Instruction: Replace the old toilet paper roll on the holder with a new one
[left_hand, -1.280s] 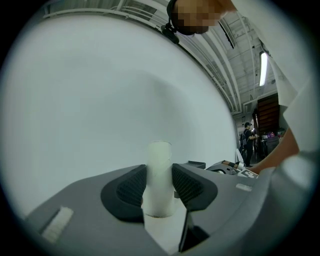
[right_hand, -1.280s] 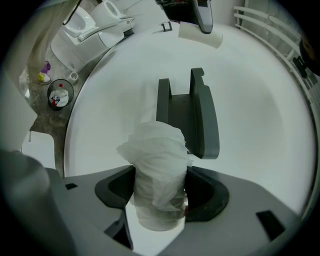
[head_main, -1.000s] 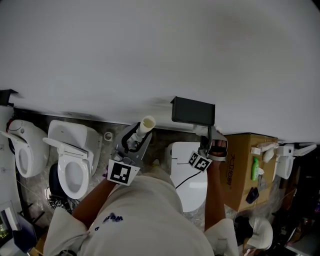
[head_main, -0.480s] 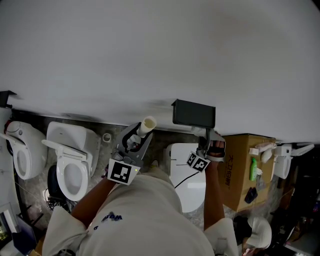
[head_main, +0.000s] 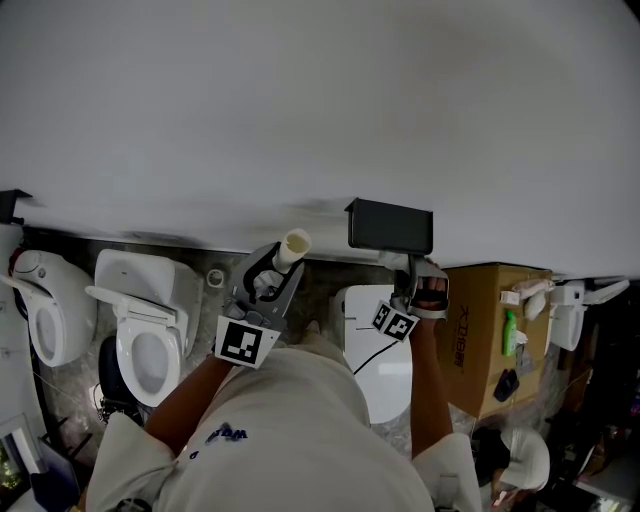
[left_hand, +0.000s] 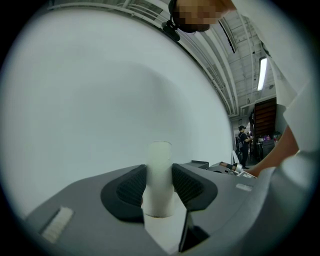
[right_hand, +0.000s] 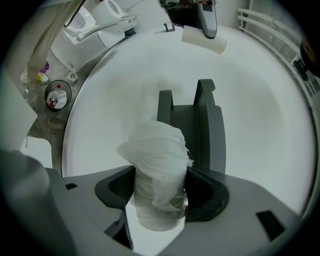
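Note:
My left gripper (head_main: 280, 264) is shut on the old bare cardboard tube (head_main: 295, 245), which sticks up out of the jaws close to the white wall. In the left gripper view the pale tube (left_hand: 159, 170) is pinched between both pads. My right gripper (head_main: 408, 268) sits just below the black paper holder (head_main: 390, 228) on the wall. It is shut on the new white toilet paper roll (right_hand: 159, 170), whose loose wrinkled end points at the dark grey holder (right_hand: 192, 125). The roll stands a little short of the holder, apart from it.
Two white toilets (head_main: 140, 330) (head_main: 40, 300) stand at the left. A third toilet with a closed lid (head_main: 375, 350) is under my arms. A cardboard box (head_main: 490, 330) stands at the right. The white wall (head_main: 320, 100) fills the upper half.

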